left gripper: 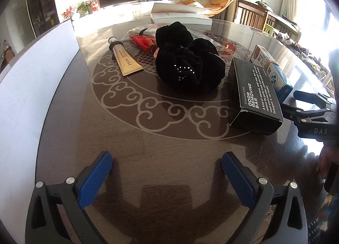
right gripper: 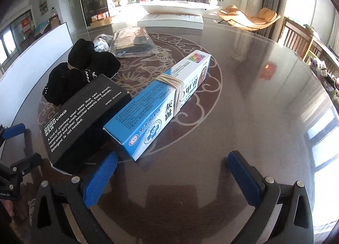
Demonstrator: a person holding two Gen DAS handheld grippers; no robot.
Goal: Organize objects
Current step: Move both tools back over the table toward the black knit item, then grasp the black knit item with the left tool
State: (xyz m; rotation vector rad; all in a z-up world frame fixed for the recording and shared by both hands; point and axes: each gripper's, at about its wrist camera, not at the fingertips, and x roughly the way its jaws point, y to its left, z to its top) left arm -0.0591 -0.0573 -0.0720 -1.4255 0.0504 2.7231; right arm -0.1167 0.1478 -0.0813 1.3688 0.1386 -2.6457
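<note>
Two hand-held grippers hovered low over a dark round tabletop [left gripper: 148,138] with a pale scroll pattern. The left hand-held gripper [left gripper: 166,166] had its blue pads wide apart and held nothing. The right hand-held gripper [right gripper: 171,166] was likewise spread apart and empty; its left pad [right gripper: 99,180] sat just beside the near ends of two boxes.

A white board [left gripper: 31,87] stood on edge along the left rim of the tabletop. A white book stack [left gripper: 180,16] lay at the far edge.

A black cloth bundle [left gripper: 186,57] with small sequins rested near the centre of the pattern. A black box [left gripper: 254,93], printed "ODOR REMOVING BAR", lay to its right, close to the bundle. A blue-and-white box [right gripper: 161,104], bound with rubber bands around the middle, lay alongside the black box on its right; the two appeared to touch at the near end.

A clear plastic packet [right gripper: 133,42] with dark contents lay behind the bundle. A gold tube [left gripper: 126,59], marked "HIH", lay left of the bundle, apart from it. A red packet [left gripper: 145,42] lay between the tube and the bundle, partly hidden behind the cloth.
</note>
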